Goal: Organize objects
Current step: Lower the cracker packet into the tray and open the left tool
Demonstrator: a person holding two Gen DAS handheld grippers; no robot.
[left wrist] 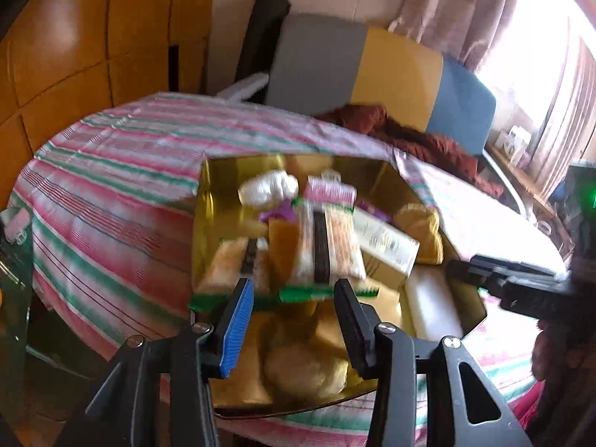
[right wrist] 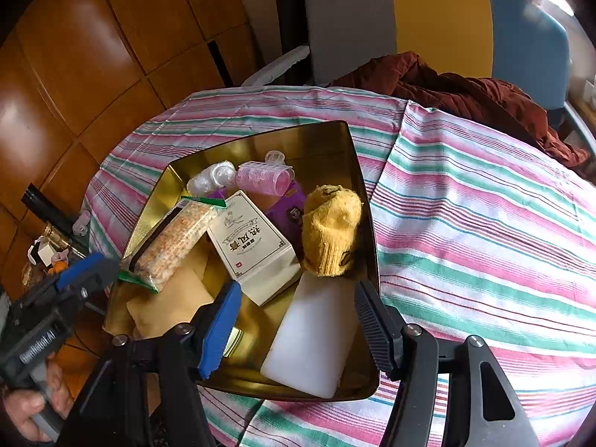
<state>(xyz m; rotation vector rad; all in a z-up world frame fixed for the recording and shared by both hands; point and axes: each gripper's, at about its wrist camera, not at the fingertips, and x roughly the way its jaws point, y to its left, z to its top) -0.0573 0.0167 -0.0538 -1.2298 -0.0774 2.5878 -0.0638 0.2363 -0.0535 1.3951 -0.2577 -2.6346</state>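
Gold tray [right wrist: 357, 171] holds a light, crinkly snack pack [right wrist: 171, 242]; grip its middle; both jaws apart, empty

I see a round worktop [right wrist: 484, 223] covered by a cloth striped pink, green and white. Directly on it sits a shiny gold metal tray [right wrist: 320, 141], and a rust-brown crumpled garment [right wrist: 465, 89] lies at its far edge.

- Gold, shiny tray [right wrist: 327, 138] on cloth [right wrist: 484, 193] striped pink, green and white.
- Yellow sock [right wrist: 331, 231], white block [right wrist: 313, 339], pink roller [right wrist: 262, 178].
- Chair back [right wrist: 439, 22] grey, yellow, blue.
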